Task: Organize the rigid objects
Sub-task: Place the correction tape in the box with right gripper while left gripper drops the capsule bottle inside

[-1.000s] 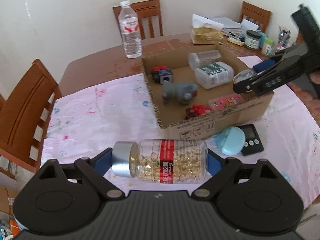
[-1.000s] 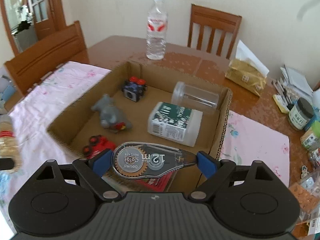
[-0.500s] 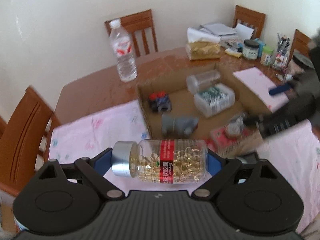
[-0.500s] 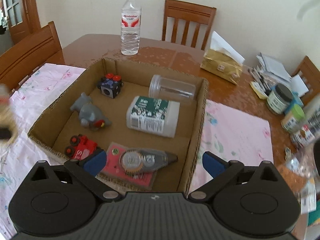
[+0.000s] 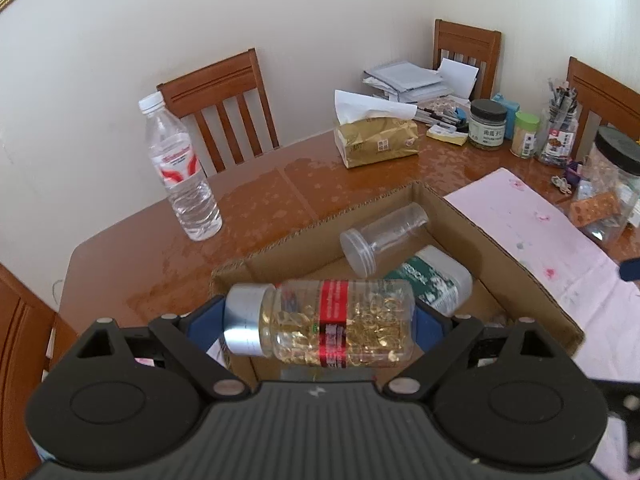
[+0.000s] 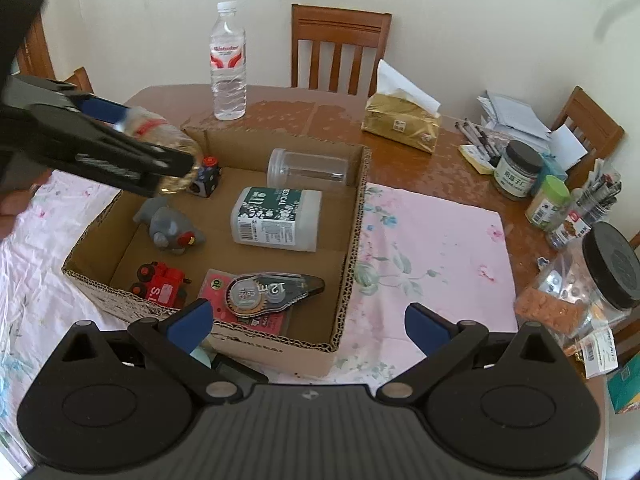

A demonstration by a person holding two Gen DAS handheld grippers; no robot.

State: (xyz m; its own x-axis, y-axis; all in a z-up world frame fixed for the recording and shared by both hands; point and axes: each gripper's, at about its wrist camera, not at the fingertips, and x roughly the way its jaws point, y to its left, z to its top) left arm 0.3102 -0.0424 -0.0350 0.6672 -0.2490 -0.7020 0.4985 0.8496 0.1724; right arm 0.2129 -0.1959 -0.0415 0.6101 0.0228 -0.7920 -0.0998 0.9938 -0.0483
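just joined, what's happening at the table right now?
A person is sorting loose items into the open brown cardboard box. The left tongs hold a clear plastic bottle of golden capsules with a silver cap sideways, over the box's near-left corner. The right tongs have just been opening and stand wide with nothing between them; the grey correction tape dispenser lies in the box on a red card. Also inside: a grey toy animal, a red toy vehicle and a white bottle with a dark green label.

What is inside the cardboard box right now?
In the cardboard box: correction tape on a red card, red toy truck, grey toy, white bottle, clear jar, toy cube. The left gripper covers the far-left corner.
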